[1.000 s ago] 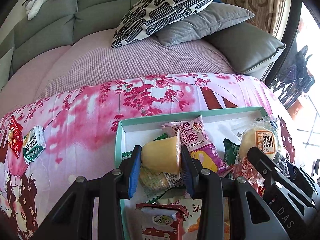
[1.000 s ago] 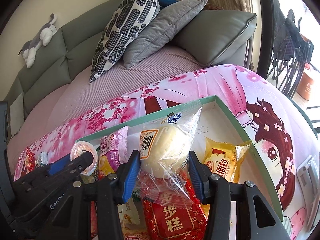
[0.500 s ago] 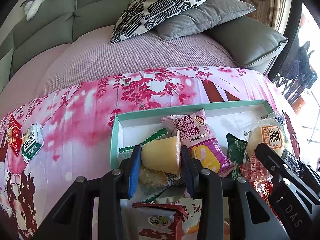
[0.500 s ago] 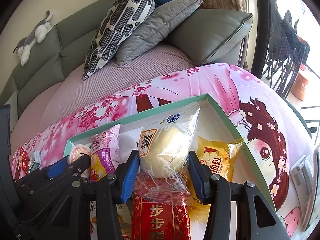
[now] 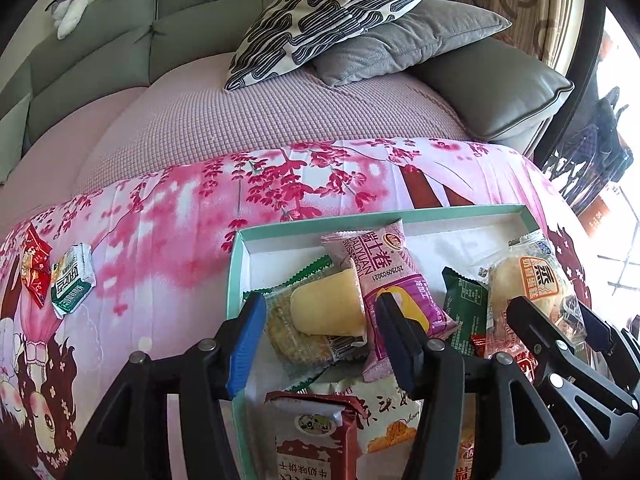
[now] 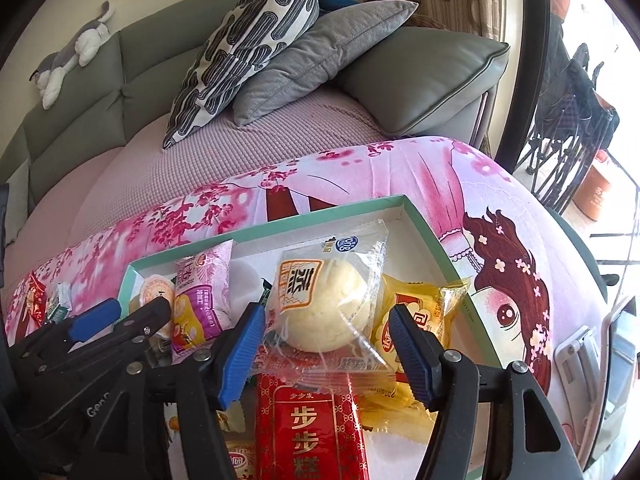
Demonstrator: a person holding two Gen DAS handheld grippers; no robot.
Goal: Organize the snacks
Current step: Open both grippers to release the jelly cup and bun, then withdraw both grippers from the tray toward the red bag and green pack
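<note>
Looking from the left wrist, the left gripper has just been opening its jaws, and they stand apart now. A yellow jelly cup lies on its side between them, resting on a round cookie pack, and no pad presses on it. Right beside it lies a pink cake roll pack. All of these sit in a green box on a pink flower cloth. Two small packs, a green-and-white one and a red one, lie on the cloth, well apart from the box. Gray and striped pillows sit on the sofa behind.

Looking from the right wrist, the right gripper has also just been opening. Its jaws stand apart around a steamed bun in a clear bag, and the pads are just off the bag. The bun rests in the box on a red cake pack, with a yellow bread pack beside it. The left gripper shows at the left, near the jelly cup.
</note>
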